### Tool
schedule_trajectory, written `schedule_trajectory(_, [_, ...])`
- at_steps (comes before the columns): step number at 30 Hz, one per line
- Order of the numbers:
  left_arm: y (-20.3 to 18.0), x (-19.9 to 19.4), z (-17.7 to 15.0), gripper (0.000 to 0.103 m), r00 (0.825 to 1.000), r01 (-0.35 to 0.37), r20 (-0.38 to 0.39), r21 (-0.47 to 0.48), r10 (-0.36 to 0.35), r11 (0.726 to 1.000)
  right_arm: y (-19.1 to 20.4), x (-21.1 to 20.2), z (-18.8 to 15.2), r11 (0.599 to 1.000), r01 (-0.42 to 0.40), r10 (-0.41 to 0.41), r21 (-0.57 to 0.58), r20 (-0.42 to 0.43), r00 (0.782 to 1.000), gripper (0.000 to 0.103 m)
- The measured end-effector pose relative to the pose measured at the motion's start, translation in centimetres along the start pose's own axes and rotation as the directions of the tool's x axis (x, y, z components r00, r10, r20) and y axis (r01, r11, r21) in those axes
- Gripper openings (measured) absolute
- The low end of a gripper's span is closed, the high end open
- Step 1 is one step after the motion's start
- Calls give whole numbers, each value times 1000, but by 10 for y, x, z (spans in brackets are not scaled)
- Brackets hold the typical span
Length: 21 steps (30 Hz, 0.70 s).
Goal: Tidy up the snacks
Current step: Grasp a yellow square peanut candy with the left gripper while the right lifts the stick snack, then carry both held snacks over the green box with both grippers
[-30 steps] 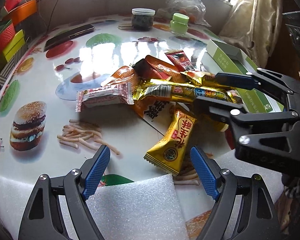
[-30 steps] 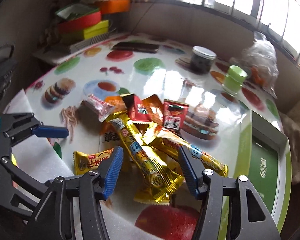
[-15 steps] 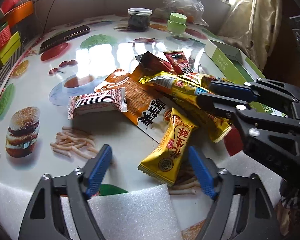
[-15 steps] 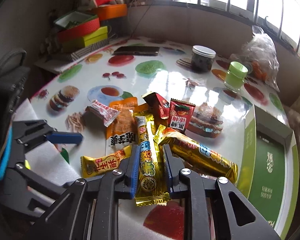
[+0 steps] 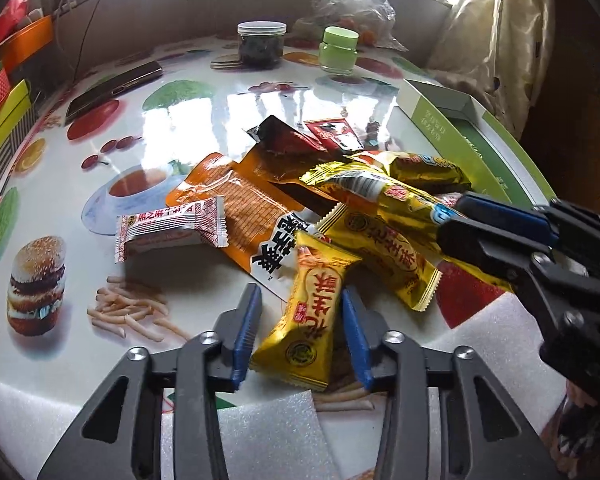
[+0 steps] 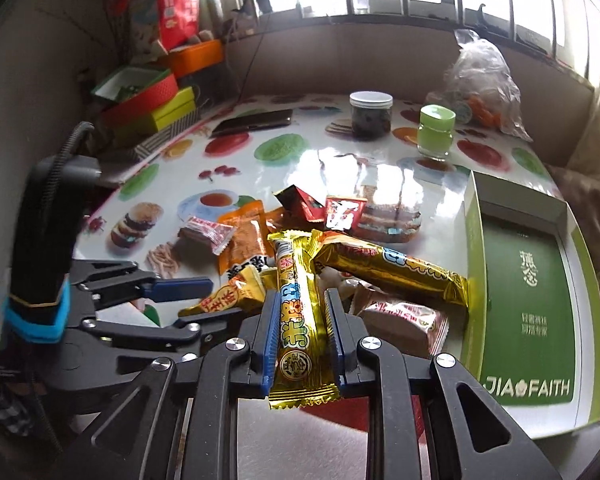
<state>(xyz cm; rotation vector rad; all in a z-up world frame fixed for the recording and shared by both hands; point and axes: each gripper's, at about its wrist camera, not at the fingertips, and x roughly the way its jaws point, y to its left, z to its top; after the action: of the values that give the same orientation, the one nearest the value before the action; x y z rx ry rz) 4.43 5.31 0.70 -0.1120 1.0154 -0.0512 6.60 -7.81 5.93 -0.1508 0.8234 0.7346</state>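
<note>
Right gripper [image 6: 300, 336] clamps 1 gold stick [image 6: 298, 316]; left gripper [image 5: 300, 320] closing around 1 yellow packet [image 5: 312, 312].

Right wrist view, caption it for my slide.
Right gripper clamps a long gold snack bar beside the green box.

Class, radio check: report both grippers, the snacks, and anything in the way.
Left gripper just closing around small yellow packet; contact unclear. Right gripper shut on long gold stick. Remaining snacks piled together. Green box open alongside, path clear.
</note>
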Motion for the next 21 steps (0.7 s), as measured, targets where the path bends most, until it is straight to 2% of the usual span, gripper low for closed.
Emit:
schedule_trajectory(1, [0, 0, 0, 27, 1000, 3, 0, -3, -3, 1000, -1, -1, -1, 1000, 0, 0, 8, 3, 1000, 21])
schedule_trajectory(13, [2, -8, 2, 22, 1000, 16, 11, -36, -16, 999, -5, -15, -12, 996, -22, 19, 83, 39, 999, 21])
schedule_trajectory(21, [6, -24, 4, 22, 999, 15, 39, -52, -13, 999, -16, -27, -22, 965, -167, 152, 202, 86, 985, 21])
